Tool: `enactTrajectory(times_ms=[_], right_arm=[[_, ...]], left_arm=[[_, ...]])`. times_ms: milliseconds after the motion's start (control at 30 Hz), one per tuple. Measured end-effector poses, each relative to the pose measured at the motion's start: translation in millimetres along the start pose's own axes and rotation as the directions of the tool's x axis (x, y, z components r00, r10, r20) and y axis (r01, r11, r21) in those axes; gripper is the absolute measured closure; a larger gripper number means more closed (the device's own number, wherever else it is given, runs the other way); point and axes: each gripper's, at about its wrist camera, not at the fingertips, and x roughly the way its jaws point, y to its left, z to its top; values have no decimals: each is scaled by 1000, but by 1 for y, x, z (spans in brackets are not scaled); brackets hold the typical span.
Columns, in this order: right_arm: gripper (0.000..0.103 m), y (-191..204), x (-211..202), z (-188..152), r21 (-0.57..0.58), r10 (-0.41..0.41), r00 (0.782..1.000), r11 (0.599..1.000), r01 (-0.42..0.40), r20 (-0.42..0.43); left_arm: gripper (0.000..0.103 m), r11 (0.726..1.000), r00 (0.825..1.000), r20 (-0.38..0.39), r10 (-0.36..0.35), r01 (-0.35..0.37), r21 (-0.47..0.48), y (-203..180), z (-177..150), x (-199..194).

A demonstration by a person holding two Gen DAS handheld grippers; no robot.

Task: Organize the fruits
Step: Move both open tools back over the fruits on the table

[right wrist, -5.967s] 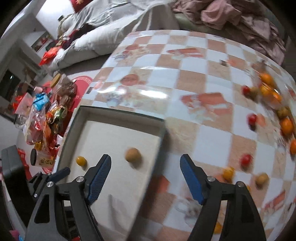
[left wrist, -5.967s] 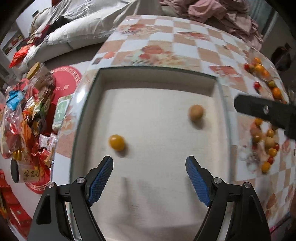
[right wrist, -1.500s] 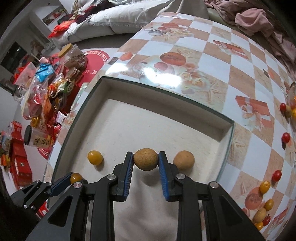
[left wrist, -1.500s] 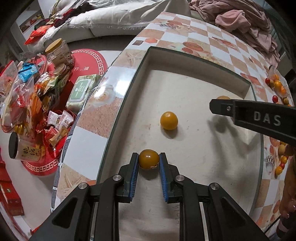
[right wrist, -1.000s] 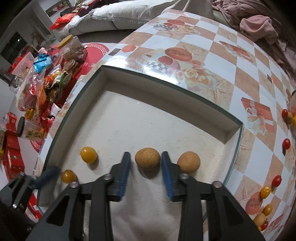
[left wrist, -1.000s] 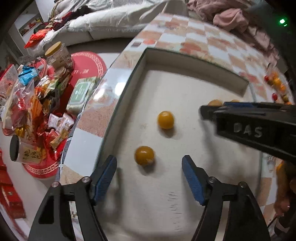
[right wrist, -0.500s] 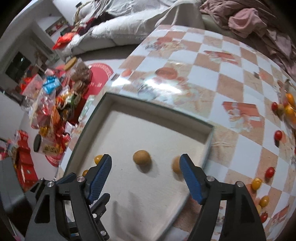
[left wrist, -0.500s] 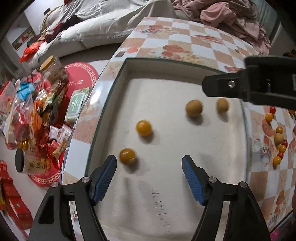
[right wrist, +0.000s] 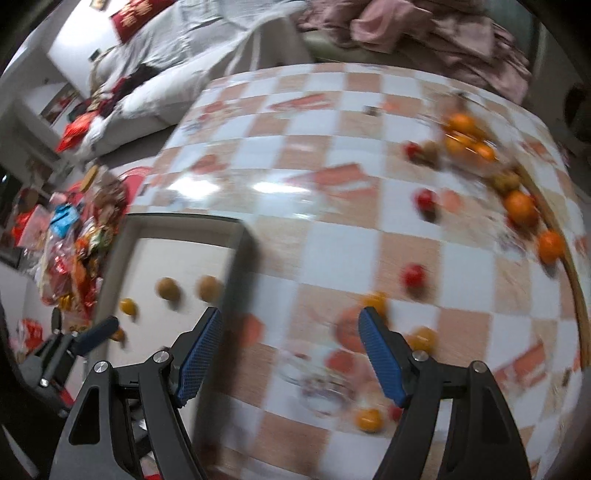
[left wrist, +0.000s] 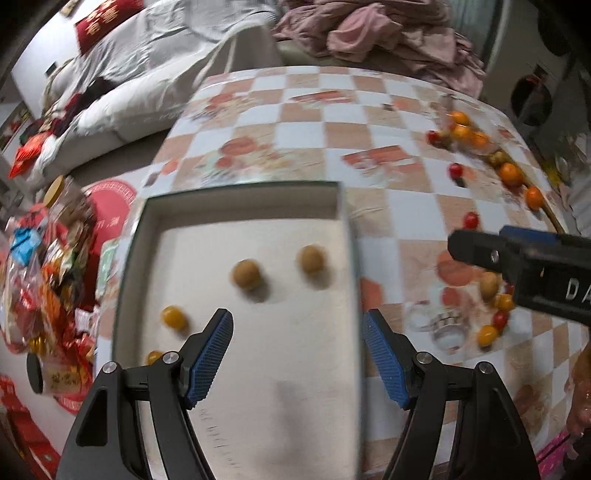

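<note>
A shallow white tray (left wrist: 341, 206) lies on the checkered table and holds two brown fruits (left wrist: 246, 274) (left wrist: 312, 259) and two small yellow-orange ones (left wrist: 174, 317) (left wrist: 154, 356). My left gripper (left wrist: 297, 350) is open and empty above the tray's near half. My right gripper (right wrist: 290, 347) is open and empty over the table, right of the tray's edge (right wrist: 240, 273); it also shows in the left wrist view (left wrist: 524, 262). Loose red, yellow and orange fruits (right wrist: 413, 275) (right wrist: 367, 419) lie scattered on the table ahead of it.
A cluster of oranges and tomatoes (right wrist: 519, 206) lies along a curved rim at the table's far right. Snack packets and jars (left wrist: 40, 266) crowd the floor left of the table. A sofa with bedding and pink clothes (left wrist: 369, 33) stands behind.
Both grippers, having opened and left a fruit each in the tray, have swung right. The right gripper now hangs over the loose fruits on the table.
</note>
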Motion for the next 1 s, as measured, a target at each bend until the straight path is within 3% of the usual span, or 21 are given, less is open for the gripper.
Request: enactTrajectory(times_ms=[367, 567, 700, 1000], right_arm=[[24, -95, -12, -36, 135, -122, 992, 983, 125, -34], [28, -131, -17, -58, 124, -173, 984, 976, 177, -47], [40, -137, -11, -71, 86, -158, 985, 983, 163, -66], [46, -117, 9, -74, -73, -122, 992, 990, 120, -34]], left_arm=[[29, 993, 998, -36, -56, 59, 101, -66, 16, 19], [29, 985, 997, -54, -48, 57, 162, -92, 18, 41], [29, 982, 996, -65, -55, 65, 174, -103, 19, 53], [29, 978, 996, -54, -71, 80, 190, -124, 32, 71]])
